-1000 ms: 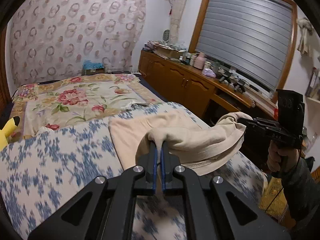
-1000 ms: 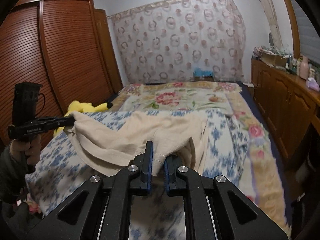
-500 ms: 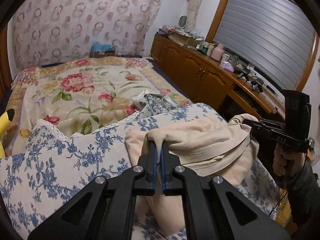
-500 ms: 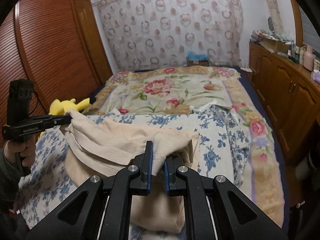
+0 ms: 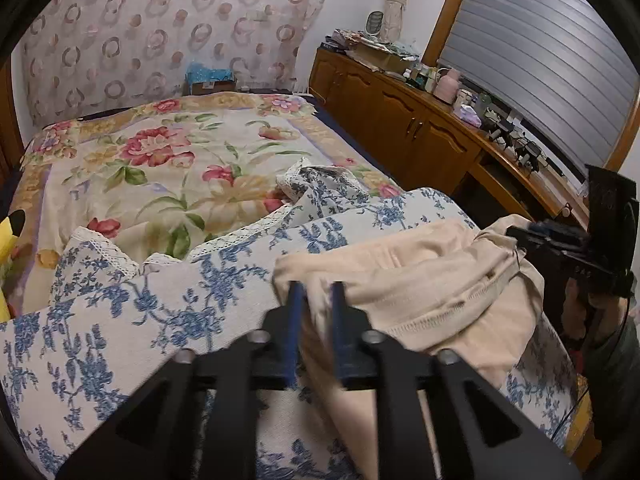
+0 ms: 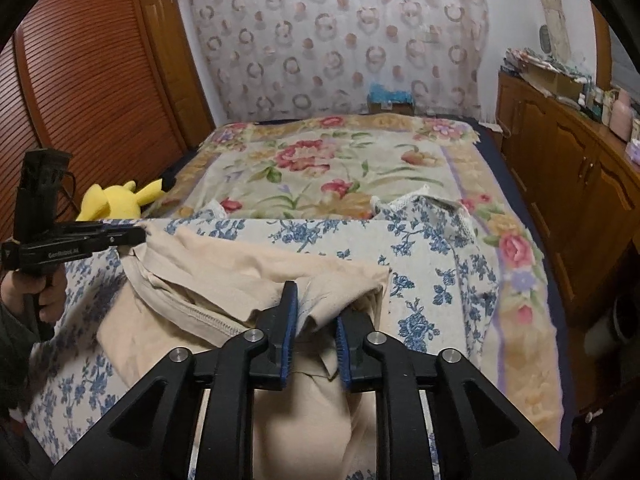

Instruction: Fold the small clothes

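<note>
A beige garment [image 5: 432, 280] lies folded over on the blue-flowered cover at the near end of the bed; it also shows in the right wrist view [image 6: 224, 276]. My left gripper [image 5: 316, 292] is open, its jaws standing apart over the garment's left corner, with cloth loose between them. My right gripper [image 6: 316, 304] is open too, its jaws apart around the garment's right corner, which rests between them. Each gripper appears in the other's view: the right one [image 5: 532, 236] and the left one [image 6: 132, 236], both at the garment's edges.
The blue-flowered cover [image 5: 120, 320] overlaps a floral quilt [image 5: 172, 168] farther up the bed. A yellow plush toy [image 6: 116, 200] lies at the bed's left edge by a wooden wardrobe [image 6: 88, 92]. A cluttered wooden sideboard [image 5: 420, 120] runs along the right.
Both grippers came down and forward with the garment, laying it folded on the cover. Both sets of jaws then opened and let go of the cloth.
</note>
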The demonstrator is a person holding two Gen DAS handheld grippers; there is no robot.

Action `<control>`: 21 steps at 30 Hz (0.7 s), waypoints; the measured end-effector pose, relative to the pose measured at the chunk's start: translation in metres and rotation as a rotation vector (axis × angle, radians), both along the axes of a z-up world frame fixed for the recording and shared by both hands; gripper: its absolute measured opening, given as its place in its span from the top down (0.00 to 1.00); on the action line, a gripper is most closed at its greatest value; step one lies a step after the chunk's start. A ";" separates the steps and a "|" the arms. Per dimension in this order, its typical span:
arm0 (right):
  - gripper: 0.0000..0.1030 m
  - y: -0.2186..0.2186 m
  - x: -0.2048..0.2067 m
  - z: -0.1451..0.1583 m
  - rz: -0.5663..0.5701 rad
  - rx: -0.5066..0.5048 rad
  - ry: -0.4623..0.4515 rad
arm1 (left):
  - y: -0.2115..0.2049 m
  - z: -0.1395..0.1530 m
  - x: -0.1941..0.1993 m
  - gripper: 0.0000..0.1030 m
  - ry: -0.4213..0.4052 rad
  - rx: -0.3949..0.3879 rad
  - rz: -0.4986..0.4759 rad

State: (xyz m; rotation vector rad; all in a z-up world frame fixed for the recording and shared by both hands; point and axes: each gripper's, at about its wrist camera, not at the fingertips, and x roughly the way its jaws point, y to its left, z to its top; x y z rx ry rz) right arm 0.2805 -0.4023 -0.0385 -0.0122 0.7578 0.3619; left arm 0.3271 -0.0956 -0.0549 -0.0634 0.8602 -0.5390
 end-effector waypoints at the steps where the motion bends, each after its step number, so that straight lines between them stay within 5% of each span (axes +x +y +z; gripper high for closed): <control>1: 0.57 -0.002 -0.003 0.002 -0.022 -0.022 -0.015 | 0.002 -0.002 -0.001 0.71 0.002 0.010 -0.001; 9: 0.48 -0.025 -0.018 0.003 -0.035 -0.085 -0.019 | 0.017 -0.014 -0.019 0.47 0.028 0.049 -0.037; 15: 0.48 -0.009 -0.001 -0.019 0.051 -0.154 0.039 | -0.003 -0.020 -0.016 0.47 0.041 0.080 -0.082; 21: 0.49 0.009 0.025 -0.016 0.122 -0.158 -0.003 | -0.020 -0.014 0.005 0.47 0.000 0.088 -0.084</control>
